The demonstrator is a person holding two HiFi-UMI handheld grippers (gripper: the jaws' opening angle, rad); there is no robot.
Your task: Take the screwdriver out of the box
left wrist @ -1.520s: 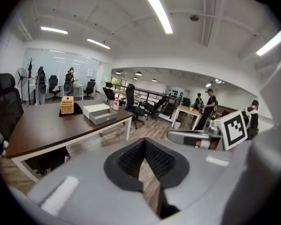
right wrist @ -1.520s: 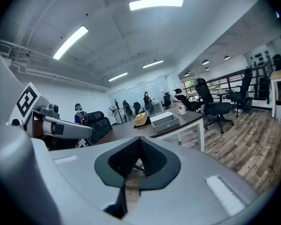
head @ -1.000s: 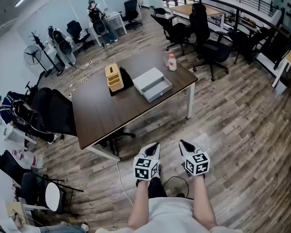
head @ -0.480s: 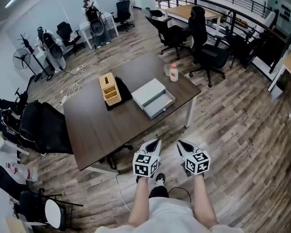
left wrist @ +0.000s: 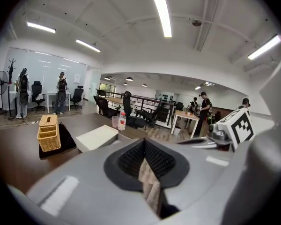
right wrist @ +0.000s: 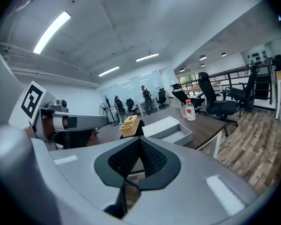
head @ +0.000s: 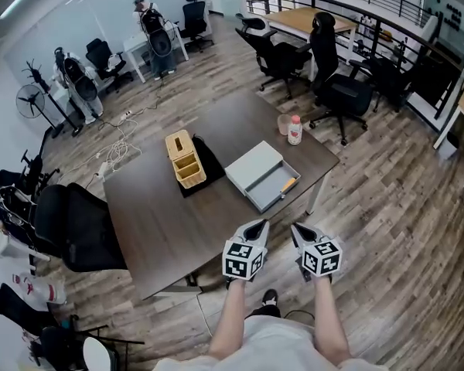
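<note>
Approach step: with left gripper (head: 257, 226) and right gripper (head: 300, 230) both closed and empty, open one and reach far into grey box (head: 254, 165) for screwdriver (head: 288, 184)

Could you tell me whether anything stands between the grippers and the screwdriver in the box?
Nothing visible does. The screwdriver lies in the open box, bare table between it and the left gripper and right gripper; basket and bottle stand aside.

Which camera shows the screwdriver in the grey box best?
The head view: looking down, it shows the screwdriver lying inside the open box. Both gripper views see the box from the side, with the tool hidden.
</note>
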